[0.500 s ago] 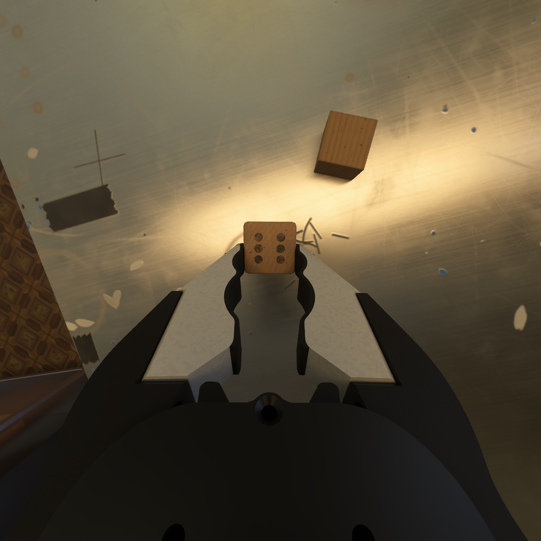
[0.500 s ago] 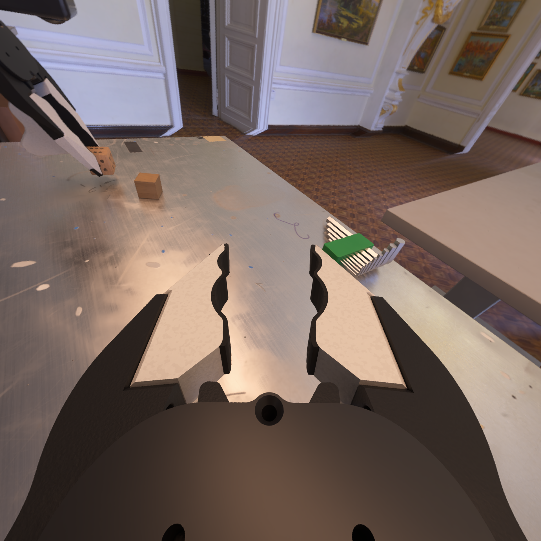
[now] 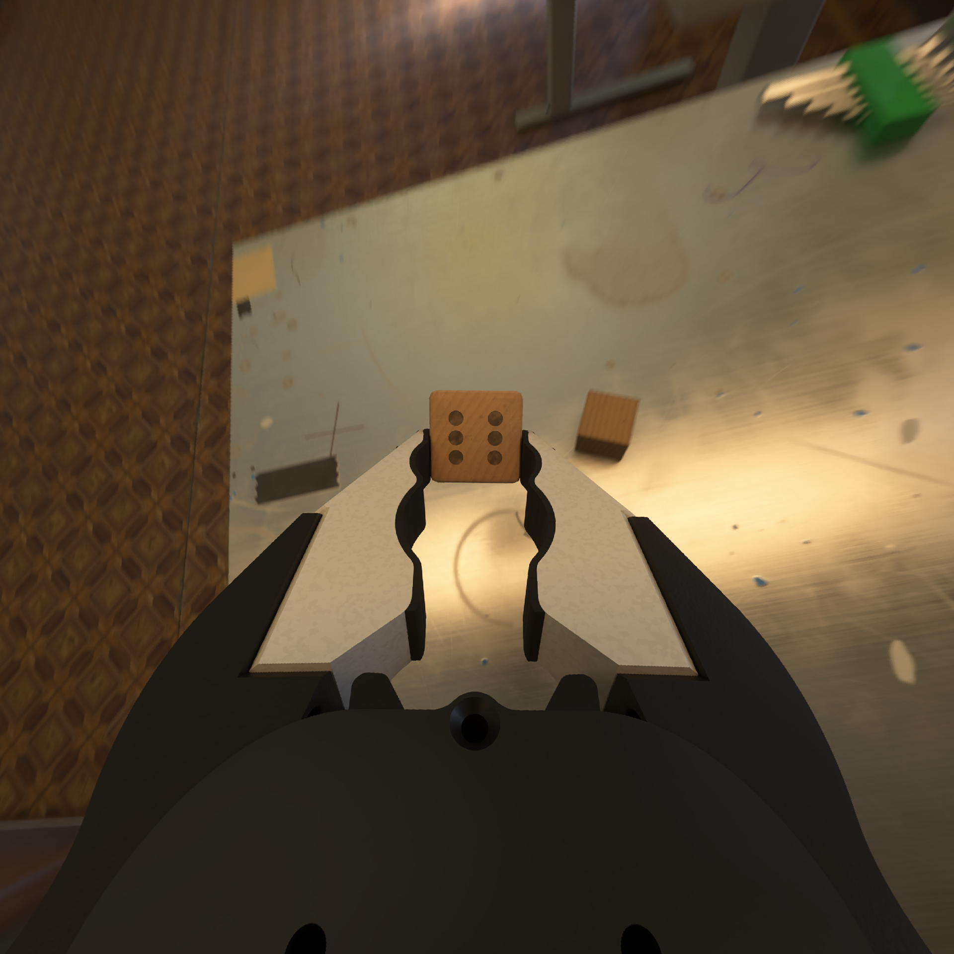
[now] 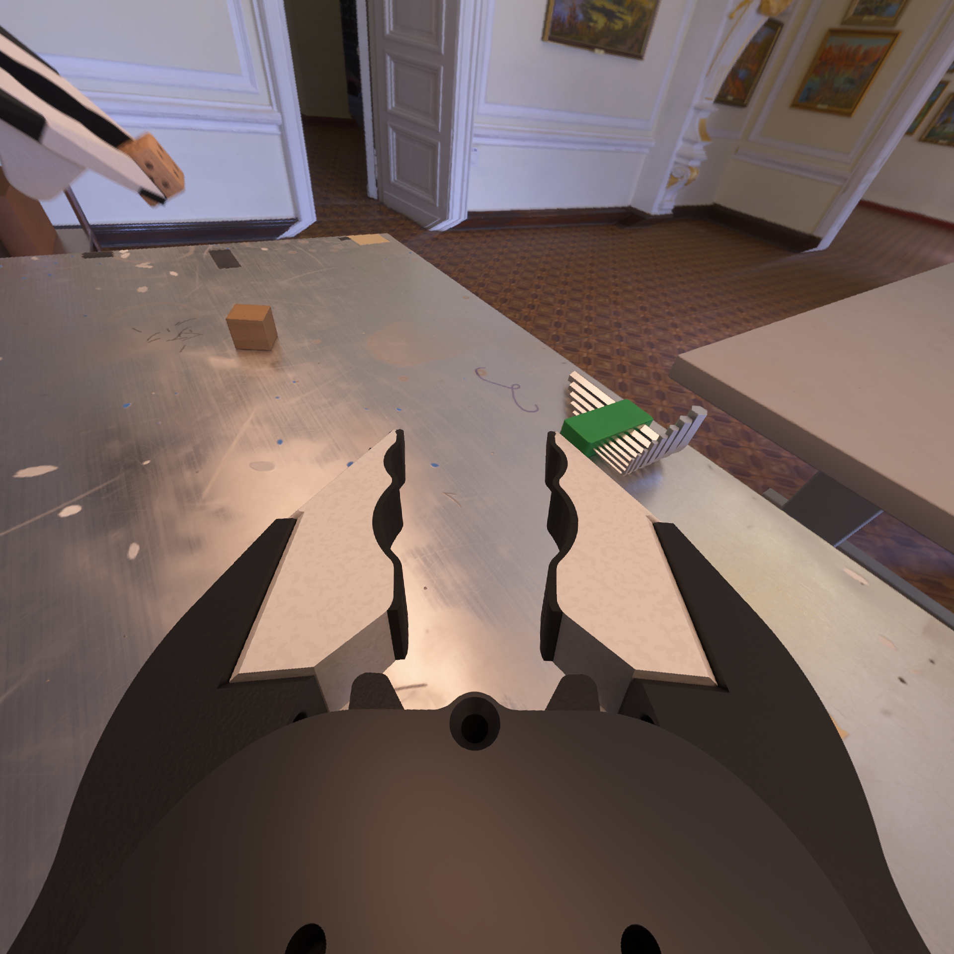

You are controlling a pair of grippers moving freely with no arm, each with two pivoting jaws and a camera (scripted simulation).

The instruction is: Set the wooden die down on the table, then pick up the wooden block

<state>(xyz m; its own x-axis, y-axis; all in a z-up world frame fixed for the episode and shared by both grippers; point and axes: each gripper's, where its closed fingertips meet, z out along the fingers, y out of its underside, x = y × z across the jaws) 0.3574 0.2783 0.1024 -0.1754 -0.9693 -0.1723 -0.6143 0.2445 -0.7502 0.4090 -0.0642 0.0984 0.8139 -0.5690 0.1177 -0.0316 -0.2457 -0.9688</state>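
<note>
My left gripper (image 3: 475, 439) and right gripper (image 4: 475, 444) match: rounded dark bodies, pale speckled fingers (image 4: 330, 562) lined with wavy black pads, one round hole behind them.

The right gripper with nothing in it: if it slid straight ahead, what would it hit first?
Probably just the scratched metal table. The open right gripper tilts down toward bare tabletop; the plain wooden block sits left of that line, the green-handled metal comb right. Depth is uncertain.

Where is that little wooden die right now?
The wooden die is pinched in the left gripper, in the air above the metal table, left of the wooden block in the right wrist view.
</note>
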